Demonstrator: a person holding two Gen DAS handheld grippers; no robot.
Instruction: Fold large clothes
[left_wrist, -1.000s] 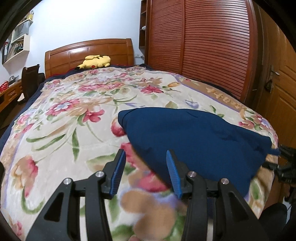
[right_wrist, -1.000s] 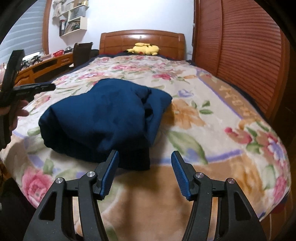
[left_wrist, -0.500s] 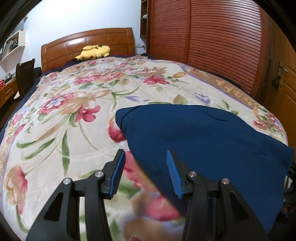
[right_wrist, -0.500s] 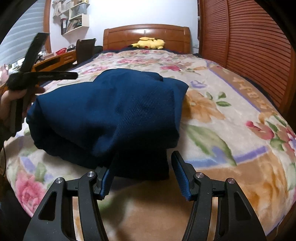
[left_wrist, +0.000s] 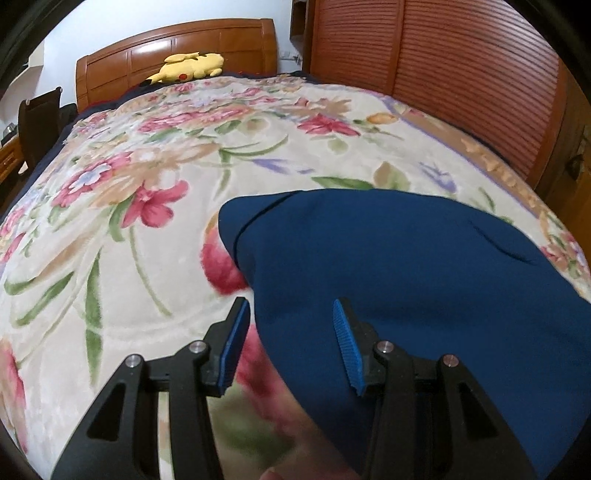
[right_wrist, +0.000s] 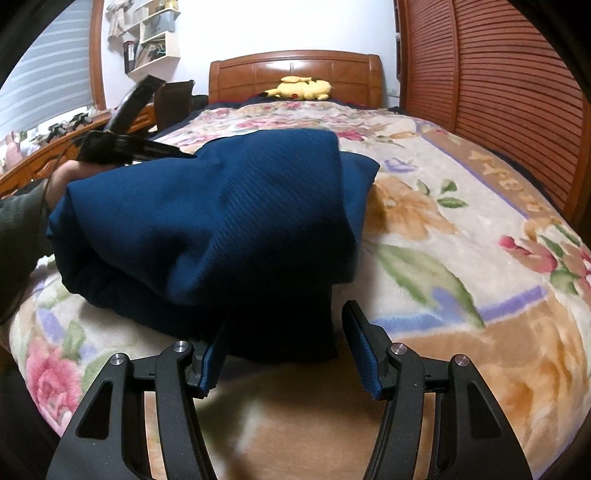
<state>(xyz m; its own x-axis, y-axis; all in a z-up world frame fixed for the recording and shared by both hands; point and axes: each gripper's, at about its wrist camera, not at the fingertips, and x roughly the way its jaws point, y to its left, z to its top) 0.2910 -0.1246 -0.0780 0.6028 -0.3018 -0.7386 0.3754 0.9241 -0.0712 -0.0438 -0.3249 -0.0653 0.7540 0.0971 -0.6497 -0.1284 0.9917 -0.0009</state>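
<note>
A dark blue garment (left_wrist: 399, 273) lies folded in a thick bundle on the floral bedspread (left_wrist: 147, 206). In the left wrist view my left gripper (left_wrist: 290, 343) is open, its jaws straddling the garment's near left edge. In the right wrist view the garment (right_wrist: 221, 221) fills the middle, and my right gripper (right_wrist: 284, 347) is open with the garment's near dark fold between its jaws. The left gripper (right_wrist: 125, 144) also shows in the right wrist view, held in a hand at the garment's far left side.
A yellow plush toy (left_wrist: 188, 66) lies by the wooden headboard (left_wrist: 177, 48). A slatted wooden wardrobe (left_wrist: 443, 81) runs along the bed's right side. A chair (left_wrist: 38, 114), a desk and wall shelves (right_wrist: 151, 40) stand to the left.
Both grippers have moved in closer to the garment, which now reaches between their open jaws. The garment looks more bunched at its near edge.
</note>
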